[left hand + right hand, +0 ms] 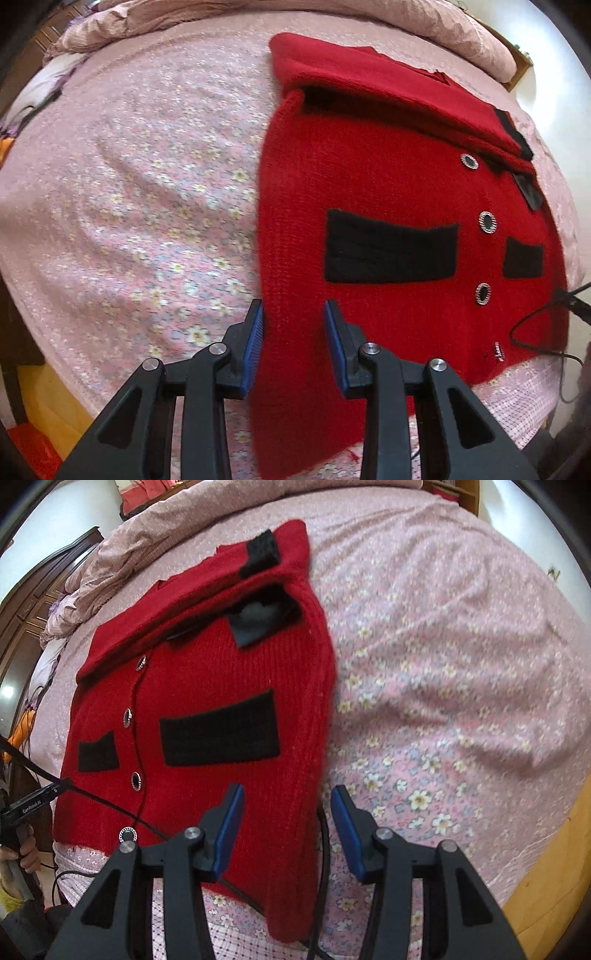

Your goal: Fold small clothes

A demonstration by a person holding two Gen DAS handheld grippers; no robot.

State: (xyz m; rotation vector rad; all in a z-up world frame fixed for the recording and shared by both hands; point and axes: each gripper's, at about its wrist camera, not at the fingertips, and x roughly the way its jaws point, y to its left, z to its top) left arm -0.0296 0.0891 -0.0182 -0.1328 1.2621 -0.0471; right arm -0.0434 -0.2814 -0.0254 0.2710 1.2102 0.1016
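The left gripper has its jaws spread wide, fingers pointing toward twelve o'clock. The right gripper is likewise spread, aimed at twelve.

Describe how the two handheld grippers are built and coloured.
Both the left gripper and the right gripper are matte black plastic linkages with triangular cut-outs and round silver pivot pins. Their jaws carry flat blue ribbed pads. A thin black cable trails beneath the right one.
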